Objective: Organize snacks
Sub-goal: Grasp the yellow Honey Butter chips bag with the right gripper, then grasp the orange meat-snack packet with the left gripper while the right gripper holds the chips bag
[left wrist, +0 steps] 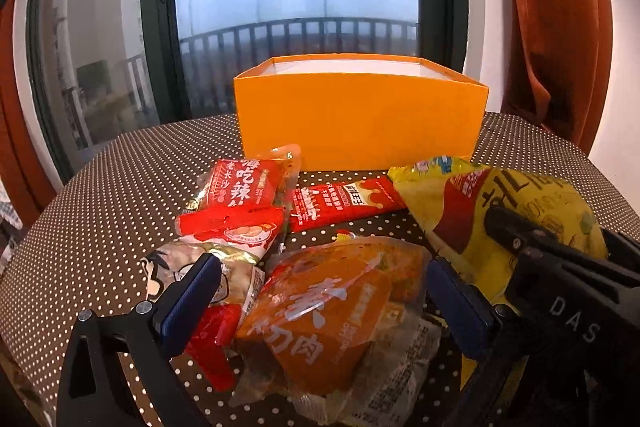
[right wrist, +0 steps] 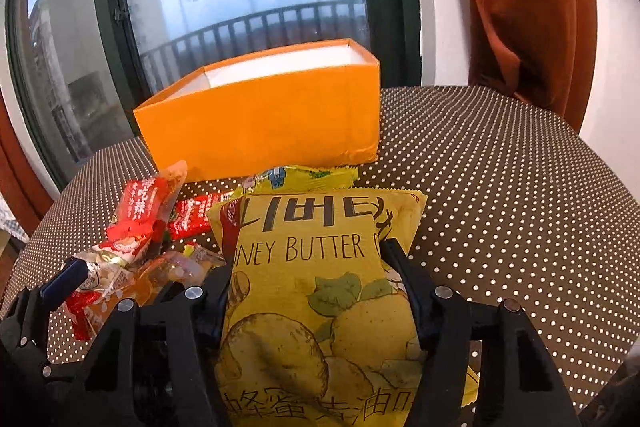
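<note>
My right gripper [right wrist: 308,263] has its fingers pressed on both sides of the yellow chip bag [right wrist: 320,291], which lies on the dotted table [right wrist: 500,195] just before the orange box [right wrist: 260,123]. I should squeeze gently, lift clear of the heap, and carry it over the box's rim. The bag looks puffy and crinkly, probably slippery. My left gripper [left wrist: 320,291] stands wide over the orange packet [left wrist: 320,323], apparently not touching it.

**Surfaces on the snack table**

The orange box [right wrist: 260,131] looks like matt, smooth card. The yellow chip bag [right wrist: 316,307] is crinkled glossy film. The polka-dot tablecloth [right wrist: 500,207] looks matt; the rust curtain [right wrist: 528,7] is soft cloth.
</note>
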Demonstrator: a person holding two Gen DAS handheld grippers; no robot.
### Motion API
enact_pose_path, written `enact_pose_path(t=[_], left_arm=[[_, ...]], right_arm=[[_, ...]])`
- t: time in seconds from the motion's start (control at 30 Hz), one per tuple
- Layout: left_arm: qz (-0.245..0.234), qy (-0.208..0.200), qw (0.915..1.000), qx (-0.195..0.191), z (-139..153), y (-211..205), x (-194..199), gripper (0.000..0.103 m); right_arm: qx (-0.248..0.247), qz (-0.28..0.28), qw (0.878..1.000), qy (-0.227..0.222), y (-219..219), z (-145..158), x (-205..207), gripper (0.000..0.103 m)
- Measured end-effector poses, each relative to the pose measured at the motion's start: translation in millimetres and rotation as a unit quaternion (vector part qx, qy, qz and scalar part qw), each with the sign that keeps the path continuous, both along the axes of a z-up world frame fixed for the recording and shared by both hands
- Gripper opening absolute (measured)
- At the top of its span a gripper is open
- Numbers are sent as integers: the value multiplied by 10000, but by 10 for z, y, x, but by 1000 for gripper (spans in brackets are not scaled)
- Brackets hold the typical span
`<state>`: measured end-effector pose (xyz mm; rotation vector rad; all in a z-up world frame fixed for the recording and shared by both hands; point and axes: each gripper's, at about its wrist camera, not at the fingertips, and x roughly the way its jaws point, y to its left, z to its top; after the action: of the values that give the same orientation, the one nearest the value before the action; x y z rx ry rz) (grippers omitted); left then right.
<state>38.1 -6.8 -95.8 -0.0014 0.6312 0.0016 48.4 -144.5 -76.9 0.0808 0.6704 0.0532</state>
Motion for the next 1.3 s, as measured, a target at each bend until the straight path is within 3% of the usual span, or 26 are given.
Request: enact_pose_path(t=[0.2,0.57,0.93,1.3], left_arm=[[63,55,9998,-205,-13,92,-60,103],[309,-51,9994,158,71,264,-151,103],[508,-52,9986,132,143,525,-41,103],[538,271,9979,227,49,698,138,103]], right_arm=[[-32,44,9999,-124,64,51,-81,66],[-91,53,9994,-343,127,169,-137,66],[-160,77,9982,-573,278,352,-101,65],[-230,226,9984,-454,537,350,70,64]])
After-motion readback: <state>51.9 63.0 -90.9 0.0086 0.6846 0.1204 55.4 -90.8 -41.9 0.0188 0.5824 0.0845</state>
